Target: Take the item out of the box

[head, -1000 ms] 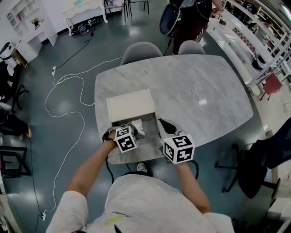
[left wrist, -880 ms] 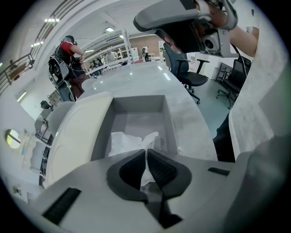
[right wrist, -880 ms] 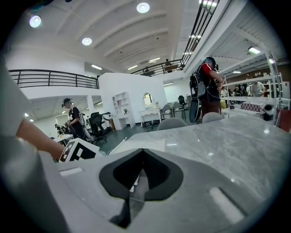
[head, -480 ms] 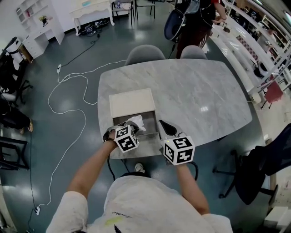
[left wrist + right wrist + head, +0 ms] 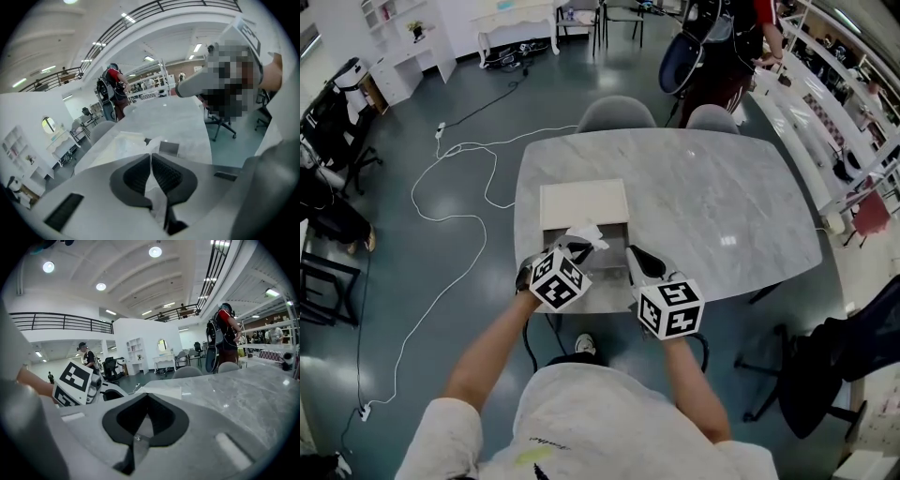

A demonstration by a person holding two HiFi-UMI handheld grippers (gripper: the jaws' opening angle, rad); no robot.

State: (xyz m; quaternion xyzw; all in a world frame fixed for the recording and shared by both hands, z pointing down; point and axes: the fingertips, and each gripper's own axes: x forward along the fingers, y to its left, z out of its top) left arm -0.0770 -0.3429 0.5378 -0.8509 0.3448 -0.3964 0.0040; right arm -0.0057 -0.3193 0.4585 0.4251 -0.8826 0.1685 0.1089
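Left gripper (image 5: 151,163) on white wrapping (image 5: 585,234), perhaps paper

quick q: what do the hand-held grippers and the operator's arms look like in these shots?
The left hand-held gripper and right hand-held gripper match: light grey moulded shells with dark, curved, ribbed pads. Each carries a white cube with black square markers, the left cube and the right cube. The person wears a white short-sleeved T-shirt, which leaves the forearms uncovered.
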